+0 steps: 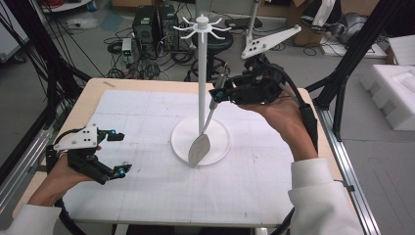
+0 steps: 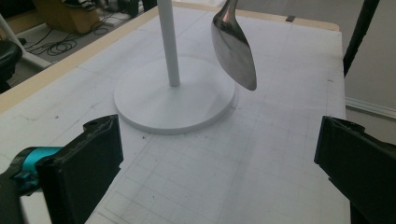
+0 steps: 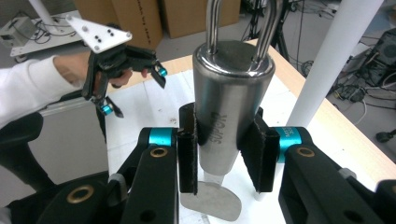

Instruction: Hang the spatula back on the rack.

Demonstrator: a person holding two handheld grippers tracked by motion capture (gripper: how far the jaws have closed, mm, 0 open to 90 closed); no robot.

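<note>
The right gripper holds a metal spatula by its thick handle, jaws pinching the steel grip, blade hanging down over the round base of the white stand in the middle of the frame. The tool is off the bench and beside the pole, but its hanging loop is well below the hooks at the top of the stand. So the pick-up looks done; the lift to hook height and the threading of the loop over a hook appear to be left.

The left gripper waits at the lower left of the high view, jaws spread and holding nothing.

The right gripper view shows what the high view cannot: the two pads pressed on either side of the handle, and the wire loop rising at the top of the frame. The left gripper view gives the blade from the side, clear of the base and not touching it, with its own black jaws wide apart at the bottom corners.
</note>
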